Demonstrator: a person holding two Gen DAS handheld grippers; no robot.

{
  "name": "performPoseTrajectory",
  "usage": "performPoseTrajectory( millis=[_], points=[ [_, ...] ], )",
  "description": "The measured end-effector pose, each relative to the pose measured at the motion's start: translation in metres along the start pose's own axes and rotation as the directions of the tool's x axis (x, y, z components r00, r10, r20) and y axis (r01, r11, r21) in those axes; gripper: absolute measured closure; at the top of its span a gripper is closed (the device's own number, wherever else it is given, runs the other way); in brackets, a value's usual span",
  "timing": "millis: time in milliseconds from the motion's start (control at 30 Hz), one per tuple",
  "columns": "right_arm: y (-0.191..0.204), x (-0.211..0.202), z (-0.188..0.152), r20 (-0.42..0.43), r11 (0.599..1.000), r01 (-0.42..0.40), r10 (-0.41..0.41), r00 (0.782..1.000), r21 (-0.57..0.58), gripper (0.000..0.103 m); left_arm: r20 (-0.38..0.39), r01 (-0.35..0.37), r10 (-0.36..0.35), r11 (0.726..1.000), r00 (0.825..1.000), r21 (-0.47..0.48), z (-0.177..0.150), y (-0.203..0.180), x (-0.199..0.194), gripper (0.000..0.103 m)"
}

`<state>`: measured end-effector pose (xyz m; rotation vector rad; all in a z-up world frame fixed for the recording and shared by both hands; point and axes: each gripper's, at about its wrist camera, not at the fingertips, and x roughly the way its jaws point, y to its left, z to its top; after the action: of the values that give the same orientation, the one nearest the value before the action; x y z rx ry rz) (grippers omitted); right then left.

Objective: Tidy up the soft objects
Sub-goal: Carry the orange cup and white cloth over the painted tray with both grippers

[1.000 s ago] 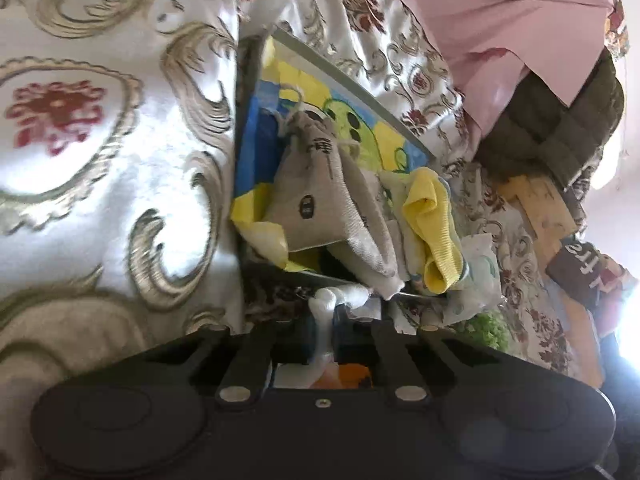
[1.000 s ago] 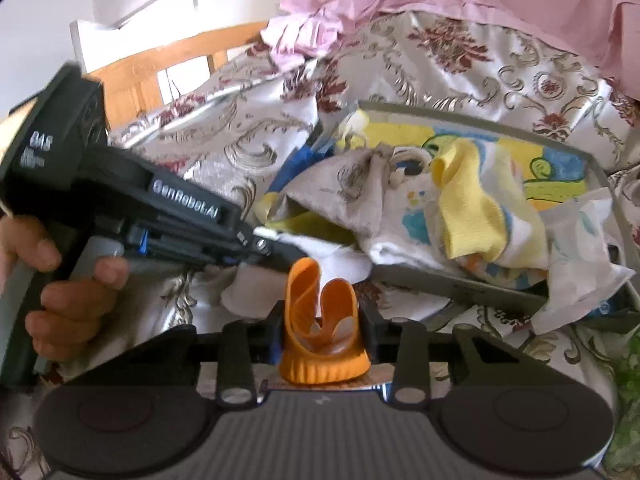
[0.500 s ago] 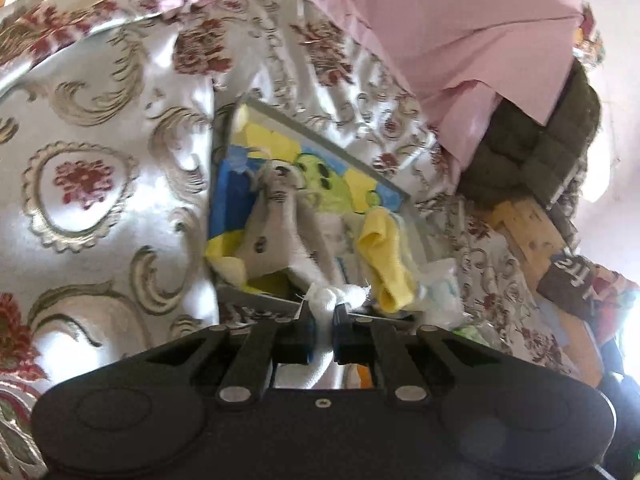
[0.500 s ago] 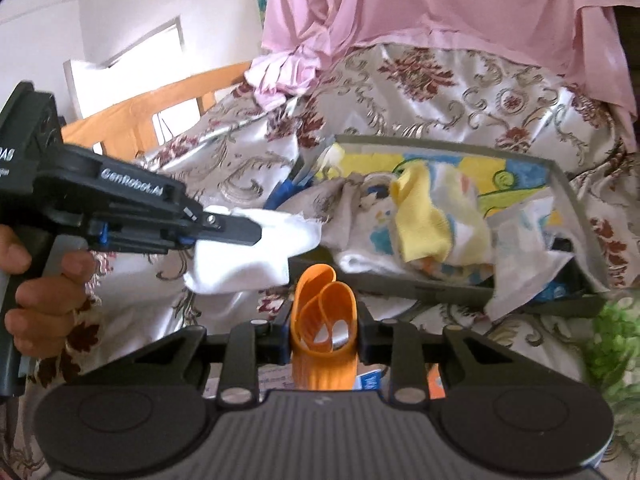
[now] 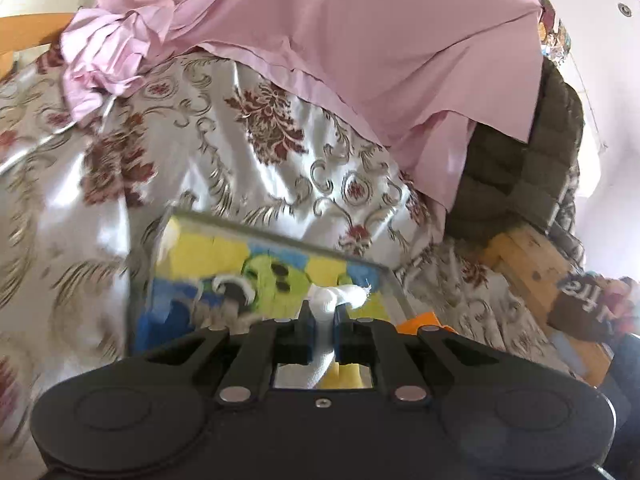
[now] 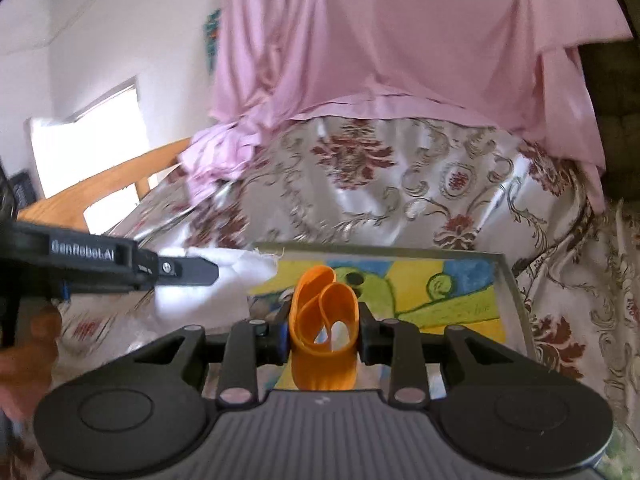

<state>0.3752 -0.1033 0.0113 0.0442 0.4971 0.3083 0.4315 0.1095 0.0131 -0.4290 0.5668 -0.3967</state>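
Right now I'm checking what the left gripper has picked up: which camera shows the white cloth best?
The right wrist view: the white cloth spreads out beyond the left gripper, seen from the side. The left wrist view shows only a bunched bit pinched between the closed jaws.

Floral satin bedspread (image 6: 400, 200), grey-rimmed cartoon-printed tray (image 6: 506, 280) on it, pink sheet (image 5: 340, 40) draped behind

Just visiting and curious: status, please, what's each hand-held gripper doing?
Left hand-held gripper shut on white cloth. Right hand-held gripper clamps orange folded piece. Tray ahead, path clear.
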Motion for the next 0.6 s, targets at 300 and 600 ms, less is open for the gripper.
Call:
performPoseTrajectory(
  millis=[300, 600],
  points=[
    [-0.050, 0.054, -0.007, -0.069, 0.982, 0.047, -0.035, 0.997, 0.185, 0.067, -0.026, -0.065, 0.061, 0.977, 0.998, -0.205, -0.002, 0.019, 0.059, 0.093],
    [-0.059, 0.055, -0.020, -0.084, 0.967, 0.068, -0.049, 0.995, 0.245, 0.056, -0.102, -0.141, 0.121, 0.965, 0.987, -0.222, -0.021, 0.020, 0.073, 0.088]
  ],
)
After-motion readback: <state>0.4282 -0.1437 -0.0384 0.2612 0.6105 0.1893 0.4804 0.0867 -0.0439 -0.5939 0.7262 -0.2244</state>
